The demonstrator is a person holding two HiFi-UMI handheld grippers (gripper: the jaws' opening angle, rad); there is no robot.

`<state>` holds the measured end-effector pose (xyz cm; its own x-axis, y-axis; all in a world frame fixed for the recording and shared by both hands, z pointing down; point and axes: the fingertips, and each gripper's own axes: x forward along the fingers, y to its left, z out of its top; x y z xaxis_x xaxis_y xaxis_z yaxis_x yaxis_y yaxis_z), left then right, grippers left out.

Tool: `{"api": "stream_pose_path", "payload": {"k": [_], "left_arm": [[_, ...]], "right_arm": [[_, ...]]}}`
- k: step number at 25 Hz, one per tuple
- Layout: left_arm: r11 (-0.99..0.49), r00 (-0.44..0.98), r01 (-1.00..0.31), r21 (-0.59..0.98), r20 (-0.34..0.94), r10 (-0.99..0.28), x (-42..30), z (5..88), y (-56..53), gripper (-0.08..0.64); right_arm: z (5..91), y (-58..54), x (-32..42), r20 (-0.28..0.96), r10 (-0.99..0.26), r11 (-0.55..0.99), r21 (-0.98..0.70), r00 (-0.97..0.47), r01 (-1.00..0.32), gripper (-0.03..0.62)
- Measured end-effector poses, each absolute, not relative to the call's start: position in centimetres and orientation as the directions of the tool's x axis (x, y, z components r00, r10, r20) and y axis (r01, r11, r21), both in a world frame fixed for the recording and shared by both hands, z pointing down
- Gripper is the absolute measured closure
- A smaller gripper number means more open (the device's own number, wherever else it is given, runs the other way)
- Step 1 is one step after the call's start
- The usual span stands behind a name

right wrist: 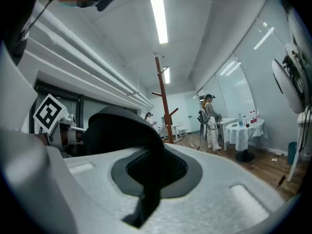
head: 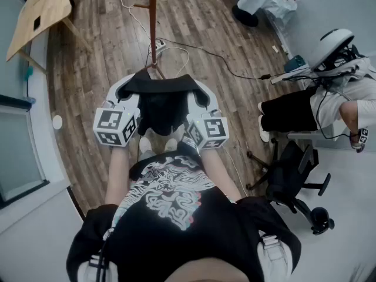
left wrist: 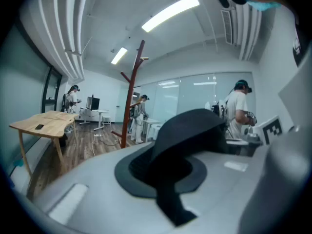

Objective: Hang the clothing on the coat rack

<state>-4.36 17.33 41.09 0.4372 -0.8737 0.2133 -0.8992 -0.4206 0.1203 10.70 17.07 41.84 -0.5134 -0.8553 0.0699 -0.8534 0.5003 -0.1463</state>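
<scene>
Clothing (head: 167, 104): a black garment, held just in front of our chest and stretched between the two grippers, its middle sagging in a fold. The left gripper (head: 130, 93) is nearly closed on a pinch of the black cloth, and the right gripper (head: 200, 96) is clamped on the other end. Both gripper views show only a narrow strip caught at the pads.

Risk 1: the bite is thin. A tug while lifting could pull the edge out of one gripper and leave the garment dangling from the other.

Ahead and below, a white cable (head: 176, 49) loops over the wooden floor (head: 100, 63) at the foot of the coat rack (head: 153, 22) (a power strip lies there too, we think).

Risk 2: stepping in, we could catch a foot on it.

The rack stands apart from the garment and is not yet reached. It is a slim reddish pole with short pegs (head: 141, 6).

Risk 3: we see no loop or collar turned toward a peg, so the cloth may only drape and slide off on release.

Risk 4: a sideways push could rock so slender a pole.

Farther off, the wooden desk (left wrist: 46, 123) and a person (left wrist: 138, 118) past the rack look well clear. We judge them no hazard.
</scene>
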Motion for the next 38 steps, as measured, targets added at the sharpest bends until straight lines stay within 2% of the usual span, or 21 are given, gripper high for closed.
{"api": "stream_pose_path", "payload": {"k": [16,27,38], "left_arm": [[-0.368,0.377,-0.926,0.084,0.2,-0.904,-6.5,40.1,19.2,0.543],[-0.331,0.334,-0.942,0.05,0.2,-0.921,-4.7,40.3,19.8,0.543],[-0.339,0.344,-0.939,0.06,0.219,-0.913,-3.5,41.0,17.6,0.543]], "right_arm": [[40.8,18.9,9.5,0.026,-0.829,0.548,-0.162,-0.559,-0.821,0.581],[39.9,18.8,11.1,0.011,-0.8,0.593,-0.141,-0.6,-0.793,0.58],[40.4,16.4,12.6,0.028,-0.81,0.575,-0.155,-0.586,-0.803,0.581]]}}
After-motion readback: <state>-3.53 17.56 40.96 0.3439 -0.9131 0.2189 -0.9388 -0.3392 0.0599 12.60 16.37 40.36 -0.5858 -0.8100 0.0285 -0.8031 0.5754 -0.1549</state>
